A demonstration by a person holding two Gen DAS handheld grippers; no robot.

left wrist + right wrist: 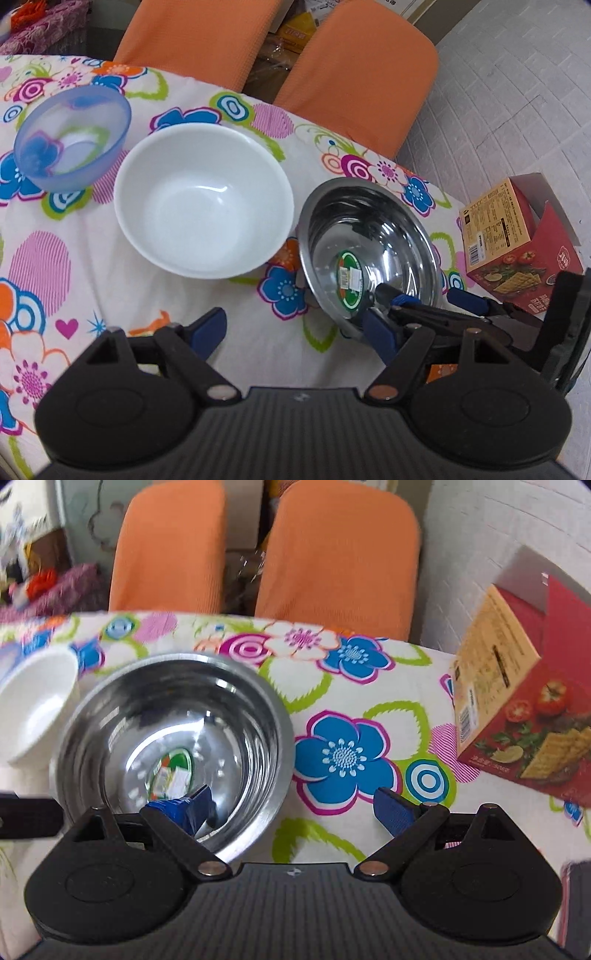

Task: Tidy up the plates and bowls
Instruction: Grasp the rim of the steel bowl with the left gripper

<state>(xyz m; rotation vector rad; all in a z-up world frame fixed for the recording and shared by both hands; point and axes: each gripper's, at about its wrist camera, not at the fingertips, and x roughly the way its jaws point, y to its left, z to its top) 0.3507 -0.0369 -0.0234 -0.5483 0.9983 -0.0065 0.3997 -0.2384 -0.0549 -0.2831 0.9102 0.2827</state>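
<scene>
My right gripper (293, 808) straddles the steel bowl's (173, 738) near rim, jaws spread, to lift it; my left gripper (295, 328) waits open beside the white bowl (203, 199).

place: home dining corner | signs: flowered tablecloth (110, 295) — two orange-covered chairs (332, 550) at the table | extras: cracker box (524, 701), household clutter behind — tiled floor (517, 92)

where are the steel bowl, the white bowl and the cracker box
steel bowl (229, 716): right wrist view, inner wall
white bowl (203, 206): left wrist view, inside bottom
cracker box (524, 716): right wrist view, front face
</scene>
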